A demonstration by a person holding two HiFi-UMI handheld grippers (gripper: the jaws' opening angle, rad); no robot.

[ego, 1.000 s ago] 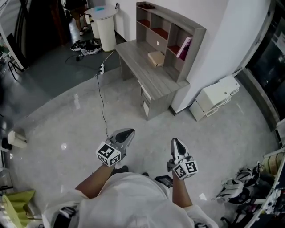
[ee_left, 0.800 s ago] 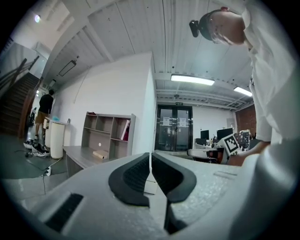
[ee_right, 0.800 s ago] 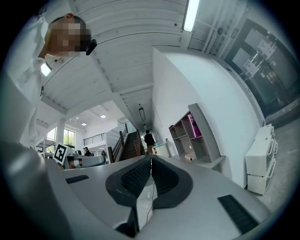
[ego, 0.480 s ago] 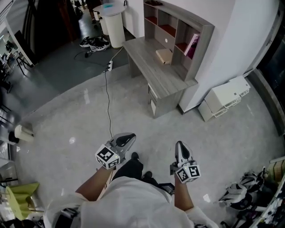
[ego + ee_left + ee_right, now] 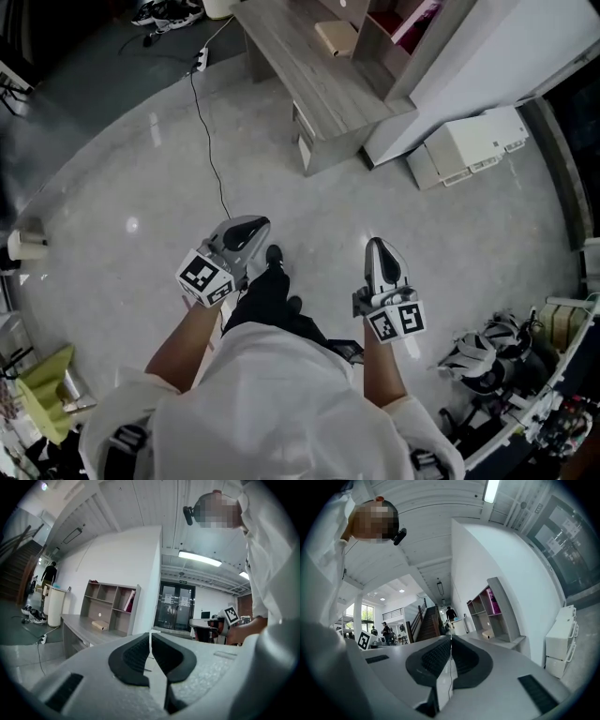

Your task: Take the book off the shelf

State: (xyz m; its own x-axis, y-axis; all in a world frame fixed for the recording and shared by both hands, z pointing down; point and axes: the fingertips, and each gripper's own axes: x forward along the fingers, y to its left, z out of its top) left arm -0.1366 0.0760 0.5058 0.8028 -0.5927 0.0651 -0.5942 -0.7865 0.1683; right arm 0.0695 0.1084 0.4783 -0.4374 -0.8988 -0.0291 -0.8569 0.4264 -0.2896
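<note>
Head view: the top edge cuts off most of the shelf (image 5: 422,52); only a pink sliver of the book (image 5: 419,11) shows, far from both claws. The desk (image 5: 309,89) is grey wood-grain. The left claw (image 5: 251,225) and right claw (image 5: 377,248) hang over the glossy floor (image 5: 141,169).

Left gripper view: ribbed black pads clenched, empty; the book leans in the shelf's upper right compartment.

Right gripper view: pads clenched, empty; the book looks small and magenta.
</note>
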